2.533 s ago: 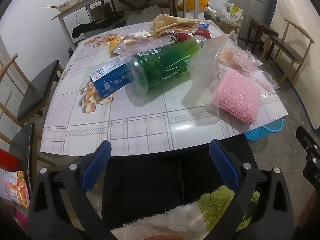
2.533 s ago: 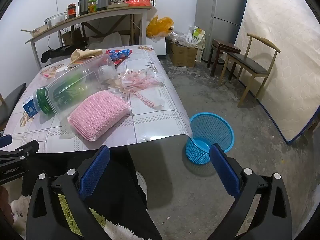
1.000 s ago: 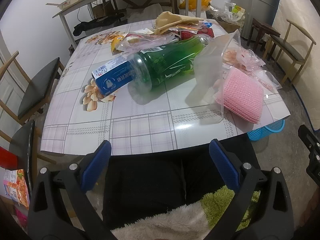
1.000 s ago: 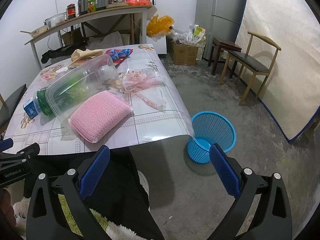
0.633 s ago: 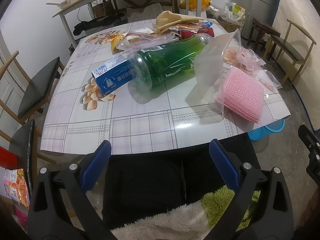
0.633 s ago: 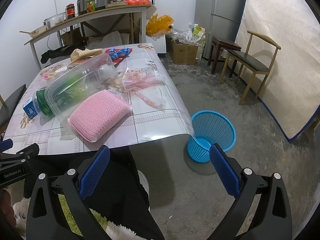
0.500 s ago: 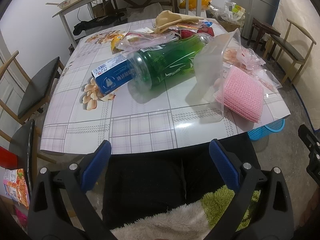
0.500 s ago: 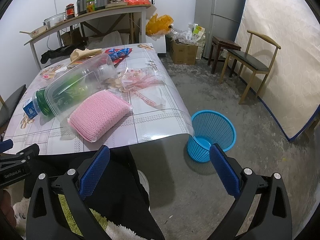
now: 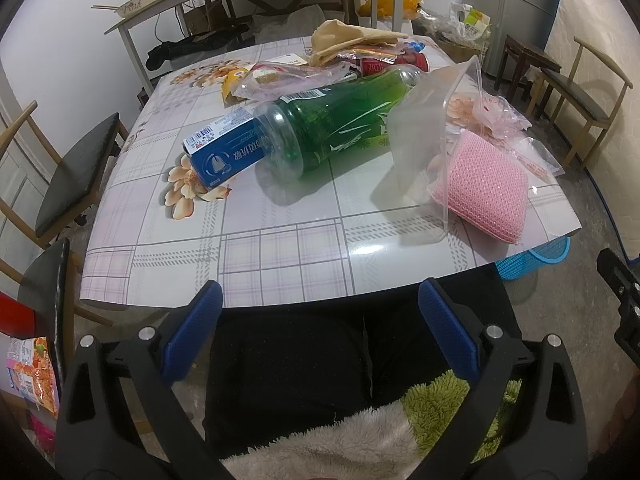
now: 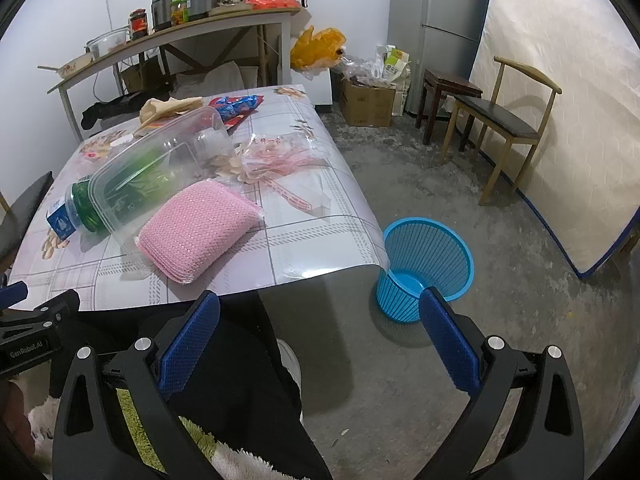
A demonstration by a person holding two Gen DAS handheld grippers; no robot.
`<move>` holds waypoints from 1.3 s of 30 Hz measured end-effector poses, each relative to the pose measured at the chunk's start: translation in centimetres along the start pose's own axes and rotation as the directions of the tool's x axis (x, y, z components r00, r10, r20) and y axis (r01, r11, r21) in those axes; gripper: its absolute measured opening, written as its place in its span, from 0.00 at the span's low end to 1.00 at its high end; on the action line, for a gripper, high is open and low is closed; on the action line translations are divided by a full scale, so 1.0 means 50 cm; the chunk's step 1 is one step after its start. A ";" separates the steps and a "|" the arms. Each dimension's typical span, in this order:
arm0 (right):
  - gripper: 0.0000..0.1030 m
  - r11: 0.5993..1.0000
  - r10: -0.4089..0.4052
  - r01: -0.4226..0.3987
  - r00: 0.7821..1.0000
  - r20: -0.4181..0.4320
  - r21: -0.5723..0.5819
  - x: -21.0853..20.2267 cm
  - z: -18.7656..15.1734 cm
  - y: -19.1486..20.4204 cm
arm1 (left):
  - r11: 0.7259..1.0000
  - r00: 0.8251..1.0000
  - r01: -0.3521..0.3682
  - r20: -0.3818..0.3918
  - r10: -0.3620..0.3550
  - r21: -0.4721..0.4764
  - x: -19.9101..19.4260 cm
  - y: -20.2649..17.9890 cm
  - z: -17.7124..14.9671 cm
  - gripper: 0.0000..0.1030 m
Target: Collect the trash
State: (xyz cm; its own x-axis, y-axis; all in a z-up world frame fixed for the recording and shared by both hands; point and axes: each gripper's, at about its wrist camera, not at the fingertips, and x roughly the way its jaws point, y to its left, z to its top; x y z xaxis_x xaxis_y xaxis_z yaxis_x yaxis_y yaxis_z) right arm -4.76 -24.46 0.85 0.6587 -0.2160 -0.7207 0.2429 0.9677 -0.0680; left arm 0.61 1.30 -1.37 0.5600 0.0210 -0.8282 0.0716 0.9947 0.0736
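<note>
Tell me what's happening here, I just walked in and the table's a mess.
A person holds a gripper in each hand at the near edge of the table, about to collect trash. The left gripper and right gripper are both open and empty. A green bottle, blue carton, clear plastic container, pink sponge and wrappers lie untouched. The blue bin stands on the floor beside the table.

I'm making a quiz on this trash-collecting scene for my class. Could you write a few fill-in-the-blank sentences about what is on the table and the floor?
1. The green bottle lies on its ____ on the table.
2. The waste basket on the floor is ____ in colour.
3. The left tool and the right tool both stand ____.
4. The pink sponge rests against a clear plastic ____.

Missing words: side; blue; open; container
</note>
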 end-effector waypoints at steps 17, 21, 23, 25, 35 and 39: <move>0.94 0.968 0.203 -0.186 0.975 -0.093 0.167 0.041 0.020 -0.020 | 0.998 0.999 0.051 0.019 -0.050 -0.027 0.006 0.012 0.005 0.92; 0.94 0.903 0.380 -0.344 0.919 -0.101 0.258 0.070 0.043 -0.018 | 0.995 0.994 0.100 0.039 -0.100 -0.010 0.008 0.014 0.005 0.92; 0.90 0.889 0.413 -0.376 0.905 -0.099 0.262 0.079 0.054 -0.007 | 0.992 0.991 0.124 0.053 -0.124 -0.002 0.009 0.015 0.005 0.92; 0.86 0.878 0.438 -0.397 0.892 -0.112 0.267 0.095 0.064 0.006 | 0.989 0.986 0.149 0.079 -0.149 0.004 0.008 0.017 0.004 0.92; 0.77 0.782 0.545 -0.396 0.809 -0.220 0.482 0.219 0.108 0.032 | 0.950 0.934 0.309 0.173 -0.311 0.043 0.023 0.032 0.015 0.92; 0.82 0.812 0.495 -0.334 0.828 -0.263 0.478 0.238 0.138 0.079 | 0.938 0.927 0.345 0.144 -0.345 0.032 0.045 0.037 0.017 0.92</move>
State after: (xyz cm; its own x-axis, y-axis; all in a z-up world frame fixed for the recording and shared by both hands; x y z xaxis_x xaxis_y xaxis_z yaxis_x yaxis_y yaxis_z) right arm 8.94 -24.12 -3.23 0.4783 0.3347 -0.8119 0.3178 0.7959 0.5153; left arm 2.74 3.12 -2.64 0.6136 -0.3386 -0.7133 0.2865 0.9373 -0.1985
